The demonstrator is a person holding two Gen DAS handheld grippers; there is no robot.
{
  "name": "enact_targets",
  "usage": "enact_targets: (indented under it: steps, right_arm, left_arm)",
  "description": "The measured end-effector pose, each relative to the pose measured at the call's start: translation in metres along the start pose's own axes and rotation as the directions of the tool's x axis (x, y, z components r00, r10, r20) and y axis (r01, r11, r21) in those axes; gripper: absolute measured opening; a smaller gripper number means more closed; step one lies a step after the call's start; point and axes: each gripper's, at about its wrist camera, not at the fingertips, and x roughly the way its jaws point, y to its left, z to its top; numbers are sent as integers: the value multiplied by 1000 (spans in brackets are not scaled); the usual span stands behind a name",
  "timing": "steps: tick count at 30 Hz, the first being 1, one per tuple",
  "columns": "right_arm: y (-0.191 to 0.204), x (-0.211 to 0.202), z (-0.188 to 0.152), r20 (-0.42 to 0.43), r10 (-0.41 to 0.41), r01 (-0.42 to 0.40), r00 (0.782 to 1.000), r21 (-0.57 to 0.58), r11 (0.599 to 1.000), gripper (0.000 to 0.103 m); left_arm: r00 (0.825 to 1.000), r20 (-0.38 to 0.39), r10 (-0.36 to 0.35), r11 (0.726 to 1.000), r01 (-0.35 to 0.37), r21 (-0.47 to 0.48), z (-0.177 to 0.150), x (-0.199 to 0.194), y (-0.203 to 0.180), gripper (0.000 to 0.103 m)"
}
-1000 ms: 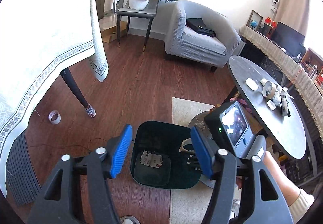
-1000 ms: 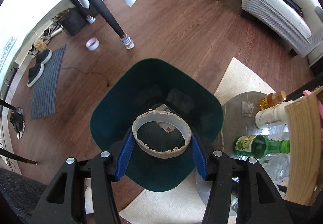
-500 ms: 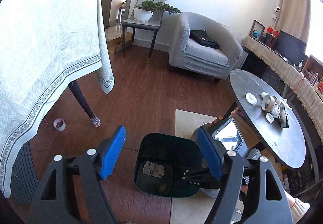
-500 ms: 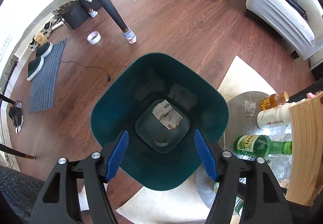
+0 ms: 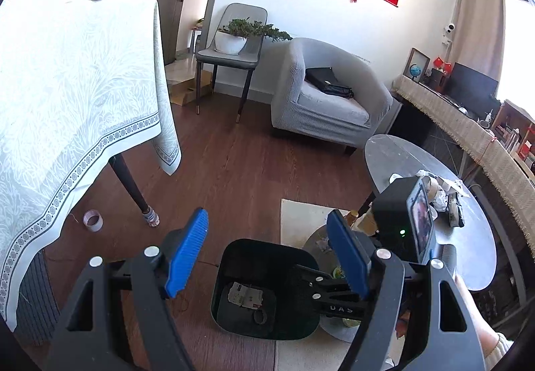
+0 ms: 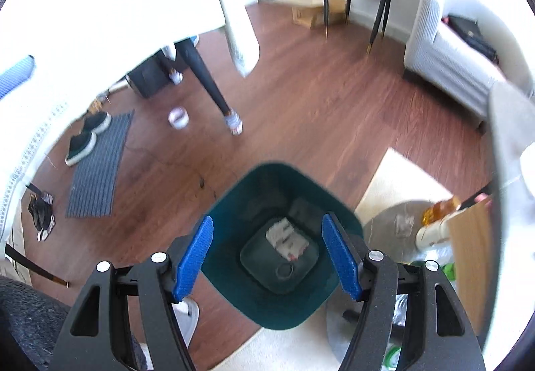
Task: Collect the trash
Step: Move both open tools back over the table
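Bright daylight; right view blurred, overexposed; fisheye-warped edges.

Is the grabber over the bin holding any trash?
No, the right gripper is open with nothing between its blue fingers, above the green bin.

Wood floor (image 6: 321,110): green bin (image 6: 234,213) at 6 o'clock, tape roll (image 6: 179,117) at 10, grey mat (image 6: 97,170) with shoes (image 6: 82,142) at 9, cream rug (image 6: 398,180) at 3.
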Motion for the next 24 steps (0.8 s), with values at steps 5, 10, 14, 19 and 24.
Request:
enact_targets:
  steps: [5, 10, 14, 19, 24]
  right_arm:
    - [-9, -35, 5, 86, -27, 27, 996, 2, 1000, 69]
    - [-23, -62, 4, 141, -56, 54, 988, 20, 998, 69]
    - [-37, -79, -2, 171, -83, 77, 982, 40, 996, 69]
    - [-59, -99, -13, 189, -116, 105, 975, 67, 992, 69]
    - [-85, -116, -25, 206, -158, 138, 966, 106, 985, 69]
  left_arm:
    - [999, 37, -37, 999, 36, 37, 3, -6, -18, 76]
    - [997, 49, -67, 997, 64, 52, 2, -3, -37, 75]
    - [995, 42, -85, 995, 83, 56, 1, 3, -51, 75]
    - [994, 31, -109, 991, 106, 83, -2, 10, -68, 75]
    - [990, 15, -138, 987, 136, 84, -6, 22, -82, 74]
